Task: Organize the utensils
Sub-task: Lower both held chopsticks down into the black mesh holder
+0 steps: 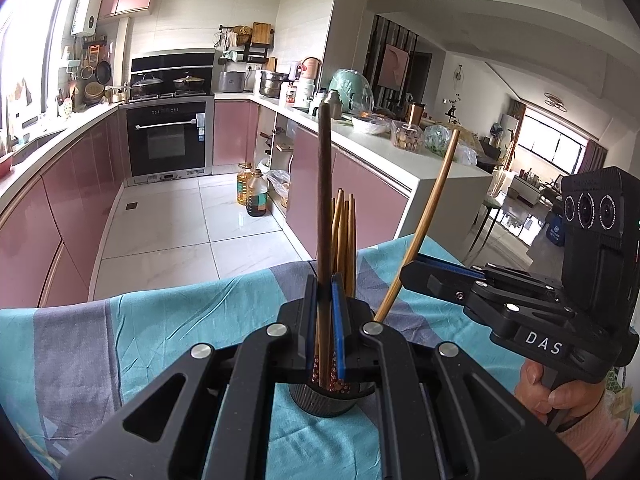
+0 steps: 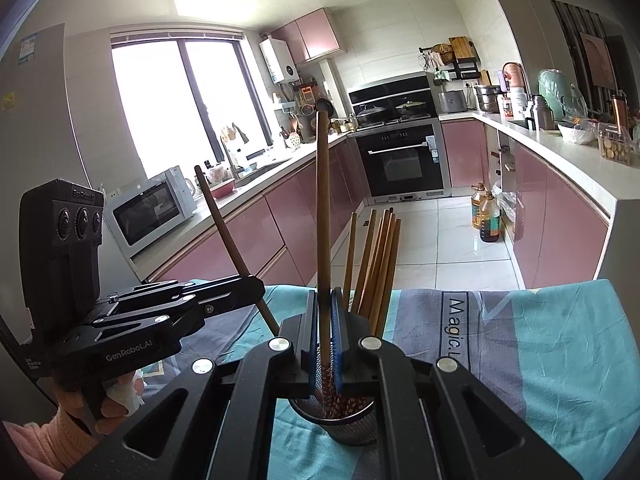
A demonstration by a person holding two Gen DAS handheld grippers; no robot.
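Both hands hovered over the counter point(image 1: 160, 320), draped in a teal and grey cloth point(image 2: 560, 340). The left gripper point(image 1: 323, 304) had its fingers clenched on a dark chopstick point(image 1: 323, 200), held nearly upright. The right gripper point(image 2: 325, 312) likewise had its fingers clamped on a lighter chopstick point(image 2: 322, 208). Just below both stood the mesh holder point(image 2: 352, 420), already crowded with a bundle of chopsticks point(image 2: 376, 264) fanning up and out, right in the path of each held stick. In the left wrist view the right gripper's chopstick slanted in from the right, close beside the bundle. Beyond lay pink cabinets point(image 1: 72, 200), an oven point(image 1: 170, 140), oil bottles point(image 1: 252, 192) on the floor, and a microwave point(image 2: 152, 208).
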